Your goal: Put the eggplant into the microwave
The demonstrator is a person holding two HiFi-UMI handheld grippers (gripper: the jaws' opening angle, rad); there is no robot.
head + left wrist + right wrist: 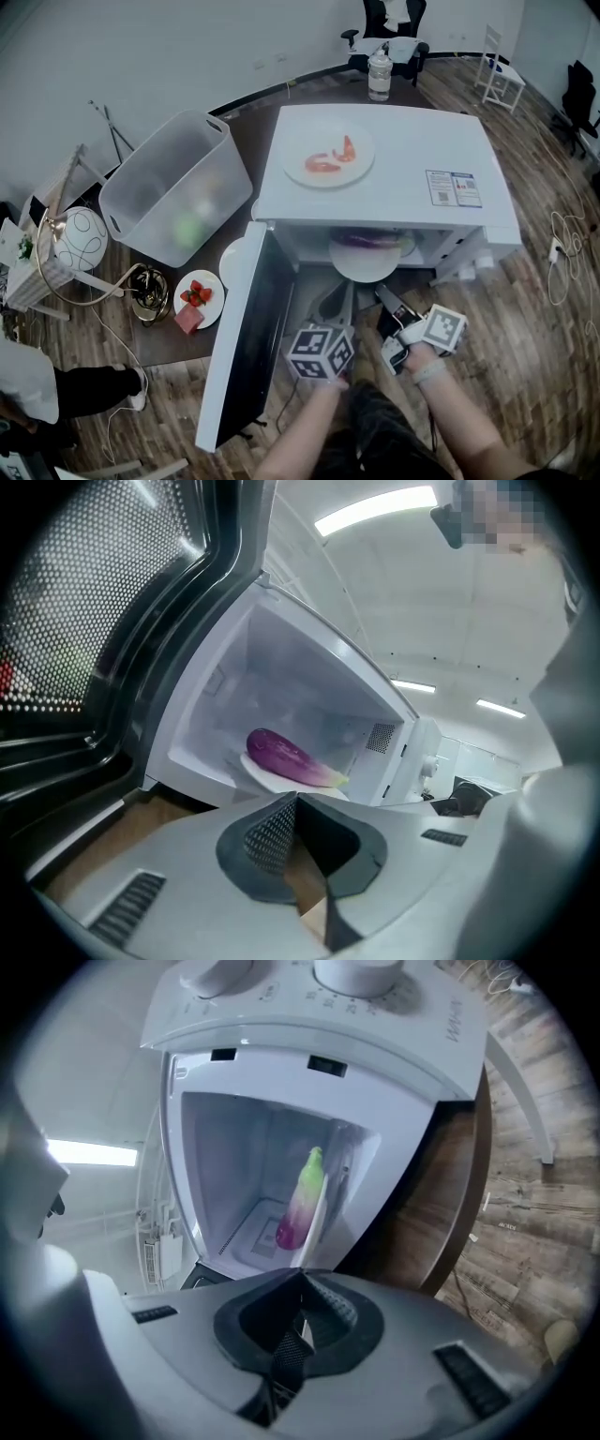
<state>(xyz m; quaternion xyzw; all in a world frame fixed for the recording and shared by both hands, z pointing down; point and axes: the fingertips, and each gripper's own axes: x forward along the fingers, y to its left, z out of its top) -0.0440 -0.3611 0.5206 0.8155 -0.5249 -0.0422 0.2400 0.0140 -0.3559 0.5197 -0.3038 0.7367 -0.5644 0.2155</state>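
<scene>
The right gripper (300, 1285) has its jaws pressed together with nothing between them. Just beyond, the microwave (375, 1049) gapes open, seen turned on its side. Inside it, the eggplant (301, 1202), purple fading to green, lies on a white plate (320, 1215). Wooden floor (534, 1194) shows at the right.

Office room: swivel chair (394, 28), wood floor (525, 309)

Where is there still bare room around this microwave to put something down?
Free: the top of the microwave, right of the shrimp plate and around the label. Crowded: the table left of the open door, with the bin and the strawberry plate. Inside, the eggplant lies across the turntable.
</scene>
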